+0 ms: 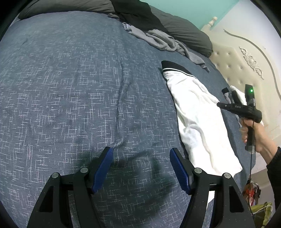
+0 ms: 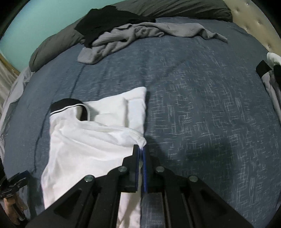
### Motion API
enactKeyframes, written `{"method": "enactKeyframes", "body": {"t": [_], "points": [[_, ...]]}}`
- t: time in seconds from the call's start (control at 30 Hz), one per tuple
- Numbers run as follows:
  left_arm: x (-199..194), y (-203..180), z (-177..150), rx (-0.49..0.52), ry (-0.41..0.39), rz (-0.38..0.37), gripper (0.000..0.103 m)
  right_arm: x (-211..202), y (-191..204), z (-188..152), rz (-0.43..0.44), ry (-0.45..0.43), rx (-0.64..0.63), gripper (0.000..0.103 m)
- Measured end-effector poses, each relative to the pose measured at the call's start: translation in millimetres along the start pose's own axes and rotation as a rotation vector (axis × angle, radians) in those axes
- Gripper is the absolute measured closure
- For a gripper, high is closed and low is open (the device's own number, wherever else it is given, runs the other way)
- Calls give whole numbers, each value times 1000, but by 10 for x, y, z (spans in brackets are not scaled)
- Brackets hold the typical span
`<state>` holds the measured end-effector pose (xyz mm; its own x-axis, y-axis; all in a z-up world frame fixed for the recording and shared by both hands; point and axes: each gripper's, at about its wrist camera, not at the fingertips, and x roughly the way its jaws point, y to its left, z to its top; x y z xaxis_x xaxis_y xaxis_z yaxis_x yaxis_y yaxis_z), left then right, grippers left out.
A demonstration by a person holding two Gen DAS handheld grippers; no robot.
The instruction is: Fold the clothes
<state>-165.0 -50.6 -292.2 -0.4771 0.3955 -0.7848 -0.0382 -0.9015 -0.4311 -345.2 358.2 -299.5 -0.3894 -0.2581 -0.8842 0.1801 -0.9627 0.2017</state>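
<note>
The lower end of the white cotton shirt with a black, white-piped collar (image 2: 82, 140) runs out of sight under the black arms of the right gripper (image 2: 141, 149), and in the left wrist view its near edge is partly cut off behind the left gripper (image 1: 141, 154). The right gripper's blue pads are pressed together on a pinched fold at the shirt's right edge; only a small nub of white cloth pokes out past the fingertips. The left gripper hangs released, its blue-padded fingers (image 1: 103, 168) spread wide over bare bedding with nothing between them. The shirt lies folded into a long strip on the blue-grey bedspread with a white crosshatch weave (image 2: 202, 105), collar toward the far side, one layer turned over another. At the far side of the bed a crumpled grey knitted garment (image 2: 133, 35) sprawls, with a black garment (image 2: 105, 22) heaped partly over its end; how those two overlap is hard to read. Behind them lies a dark grey pillow or duvet roll (image 2: 175, 7). A cream tufted headboard with carved trim (image 1: 242, 57) stands at the bed's end, and a small stack of dark and light cloth (image 2: 270, 70) is cut off at the frame's edge. A bare hand (image 1: 258, 135) grips the right tool's handle.
</note>
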Motion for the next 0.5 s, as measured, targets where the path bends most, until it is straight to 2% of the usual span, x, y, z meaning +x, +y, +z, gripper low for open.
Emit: {"method": "enactKeyframes", "body": {"t": [0.07, 0.2, 0.37, 0.5], "points": [[-2, 2, 4, 1, 1, 2, 32, 20, -45, 15, -7, 5, 20, 99], [-10, -13, 12, 5, -2, 0, 32, -30, -23, 34, 35, -12, 39, 99], [4, -29, 21, 11, -2, 11, 32, -193, 37, 7, 64, -31, 49, 79], [4, -54, 29, 19, -4, 14, 32, -252, 98, -96, 109, 11, 29, 77]]}}
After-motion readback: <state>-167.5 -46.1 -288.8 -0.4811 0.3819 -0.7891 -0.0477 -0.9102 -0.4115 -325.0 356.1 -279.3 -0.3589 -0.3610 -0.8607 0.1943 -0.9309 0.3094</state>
